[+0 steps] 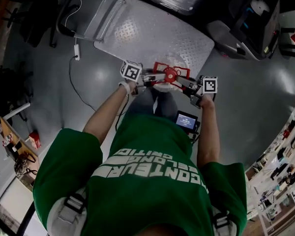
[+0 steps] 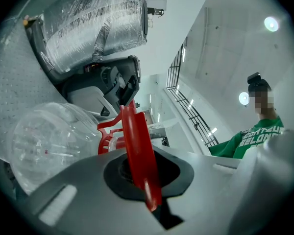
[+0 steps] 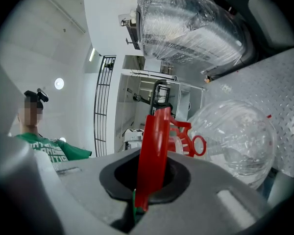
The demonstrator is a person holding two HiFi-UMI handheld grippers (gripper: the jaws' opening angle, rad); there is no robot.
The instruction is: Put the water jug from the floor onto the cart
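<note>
Left gripper (image 1: 150,76): jaws pinched shut on the red handle (image 1: 170,75) from its left end. The handle's long axis runs left-right between the tongs. Water jug (image 1: 161,88) hangs below it at the near edge of the cart deck (image 1: 152,33) (the deck lies to the far side). Right gripper (image 1: 188,84): clamped on the handle's right end, both hands equally near. Gripper views show the clear jug body against tread plate, where the head view barely shows it. Base touching the deck: cannot tell.
</note>
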